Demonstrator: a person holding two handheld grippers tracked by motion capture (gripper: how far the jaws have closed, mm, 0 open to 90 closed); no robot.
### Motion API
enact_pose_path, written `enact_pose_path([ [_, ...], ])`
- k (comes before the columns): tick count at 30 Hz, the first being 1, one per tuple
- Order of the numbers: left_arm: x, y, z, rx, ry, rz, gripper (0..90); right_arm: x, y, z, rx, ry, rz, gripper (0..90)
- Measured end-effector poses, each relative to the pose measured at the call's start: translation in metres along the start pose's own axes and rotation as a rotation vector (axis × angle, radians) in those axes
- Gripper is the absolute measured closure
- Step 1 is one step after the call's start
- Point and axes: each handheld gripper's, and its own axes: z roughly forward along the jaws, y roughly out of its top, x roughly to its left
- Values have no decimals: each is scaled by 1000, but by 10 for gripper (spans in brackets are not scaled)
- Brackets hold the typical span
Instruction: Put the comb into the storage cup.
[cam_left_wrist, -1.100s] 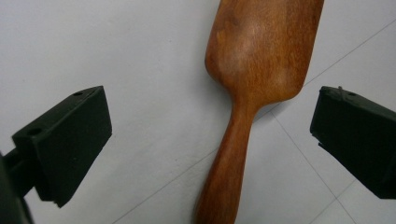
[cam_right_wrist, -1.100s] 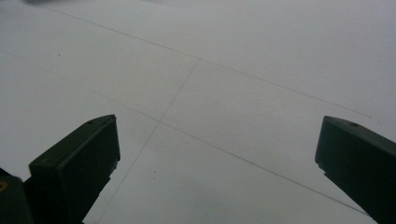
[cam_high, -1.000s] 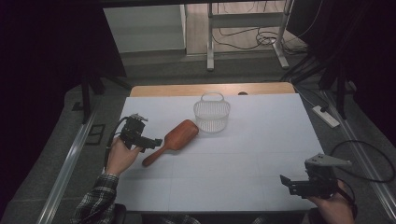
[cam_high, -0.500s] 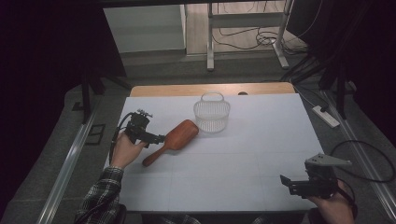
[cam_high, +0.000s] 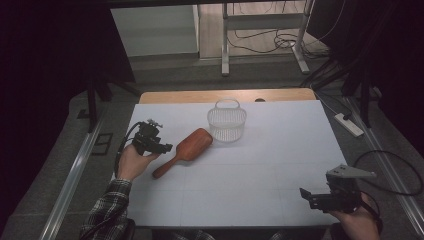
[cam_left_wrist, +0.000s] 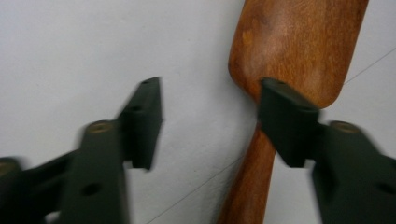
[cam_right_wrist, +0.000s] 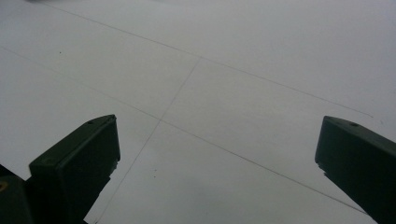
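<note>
Closing left tool (cam_left_wrist: 208, 121) beside hairbrush (cam_left_wrist: 299, 46)

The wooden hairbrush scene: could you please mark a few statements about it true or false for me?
1. The wooden hairbrush lies on the white table. True.
2. The hairbrush sits inside the wire basket. False: it lies beside the basket, its head close to the basket's base.
3. The left gripper has the brush clamped between both jaws. False: the jaws have just been closing, but one is at the edge of the brush where head meets handle and the other stands apart over bare table.
4. The right gripper is open over bare table. True.
5. The basket is tipped on its side. False: it stands upright.
</note>
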Motion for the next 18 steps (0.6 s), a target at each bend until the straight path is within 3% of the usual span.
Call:
enact_pose_path([
  [1, 0, 0, 0, -2, -13, -2, 516, 0, 0, 0, 0, 1, -1, 1],
  [4, 1, -1, 1, 2, -22, 6, 673, 0, 0, 0, 3, 4, -4, 3],
  [6, 2, -1, 2, 2, -30, 6, 839, 0, 0, 0, 4, 5, -4, 3],
  [8, 3, -2, 3, -5, -39, -2, 889, 0, 0, 0, 6, 5, -4, 4],
  [18, 8, -5, 14, 15, -64, -43, 892, 0, 0, 1, 12, 9, -5, 6],
])
